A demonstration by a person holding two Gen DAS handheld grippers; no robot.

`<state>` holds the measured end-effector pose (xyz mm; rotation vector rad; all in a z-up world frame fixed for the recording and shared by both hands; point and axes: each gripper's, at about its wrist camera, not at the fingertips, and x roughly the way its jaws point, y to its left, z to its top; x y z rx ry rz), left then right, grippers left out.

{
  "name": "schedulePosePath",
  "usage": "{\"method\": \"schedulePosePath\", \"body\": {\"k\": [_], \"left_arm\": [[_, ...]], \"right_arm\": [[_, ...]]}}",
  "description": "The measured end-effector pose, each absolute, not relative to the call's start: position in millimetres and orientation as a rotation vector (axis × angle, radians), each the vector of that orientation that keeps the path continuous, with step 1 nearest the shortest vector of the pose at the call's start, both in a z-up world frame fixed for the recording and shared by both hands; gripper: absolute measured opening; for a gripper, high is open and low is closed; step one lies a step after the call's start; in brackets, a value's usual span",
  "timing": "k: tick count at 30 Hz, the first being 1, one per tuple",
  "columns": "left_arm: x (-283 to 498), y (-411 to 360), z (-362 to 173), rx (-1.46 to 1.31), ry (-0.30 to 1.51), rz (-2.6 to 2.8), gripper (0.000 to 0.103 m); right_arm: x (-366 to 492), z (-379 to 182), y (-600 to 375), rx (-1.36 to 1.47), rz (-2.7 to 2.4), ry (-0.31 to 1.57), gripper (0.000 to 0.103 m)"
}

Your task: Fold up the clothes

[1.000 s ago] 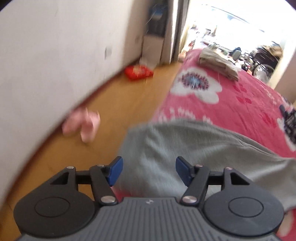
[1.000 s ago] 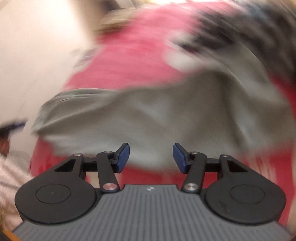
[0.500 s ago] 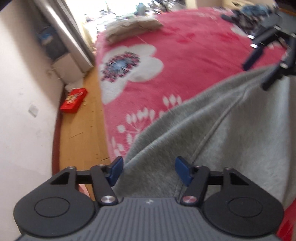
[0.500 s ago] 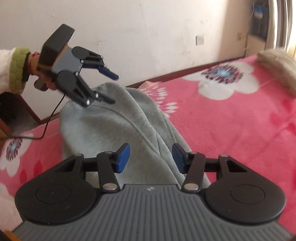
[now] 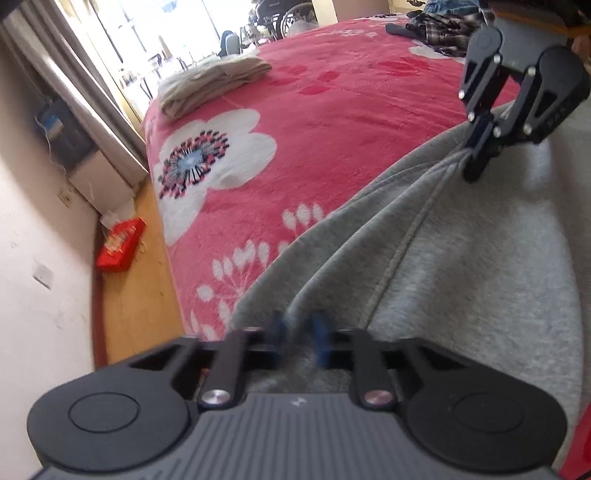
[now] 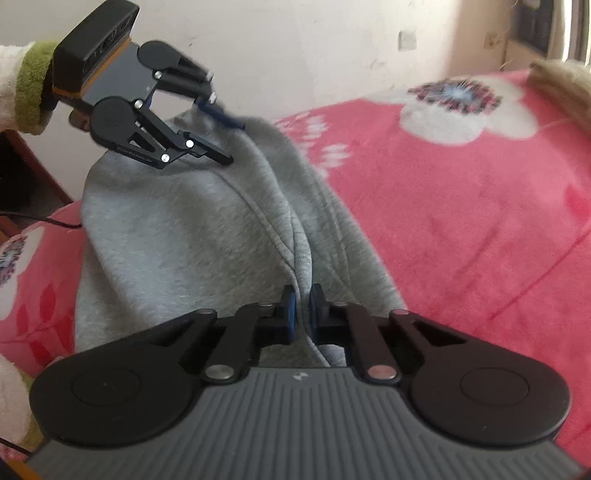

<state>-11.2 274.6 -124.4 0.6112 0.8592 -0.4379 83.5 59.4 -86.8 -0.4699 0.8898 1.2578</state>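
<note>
Soft, light, limp grey fleece garment, spread on the pink flowered blanket near the bed's edge; likely to sag and bunch, not slip. Pinched along 1 raised seam ridge at 2 points: left gripper clamped at the far end, right gripper at the near. Best held right there on the thick seamed edge, kept taut between both.

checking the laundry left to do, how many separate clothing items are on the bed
3: the grey garment nearest, pinched by both hand-held grippers; a folded beige item at the bed's far corner near the window; a dark plaid garment at the far edge. More may lie out of view.
</note>
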Motion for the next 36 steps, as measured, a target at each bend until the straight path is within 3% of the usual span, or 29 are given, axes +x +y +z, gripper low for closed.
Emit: {"method": "schedulePosePath", "body": {"k": [9,17,20,22,31,36], "left_arm": [[-8,261,-94,0.644,0.736,-0.397,0.002],[9,248,-146,0.784,0.779,-0.372,0.007],[9,255,-139,0.754,0.786,-0.307,0.019],[10,267,-125,0.729,0.786,-0.246,0.03],[-23,297,-38,0.386,0.846,-0.158,0.031],[-64,255,-53,0.306,0.916,-0.355,0.031]], "right_arm": [[66,-42,40,-0.496,1.189,0.753,0.003],[84,-96,50,-0.507,1.123,0.825,0.003],[96,-100,45,-0.402,1.106,0.868,0.008],[109,-89,30,-0.287,1.069,0.896,0.024],[120,-24,-113,0.076,0.809,0.998,0.04],[50,-32,-169,0.145,0.762,1.05,0.04]]}}
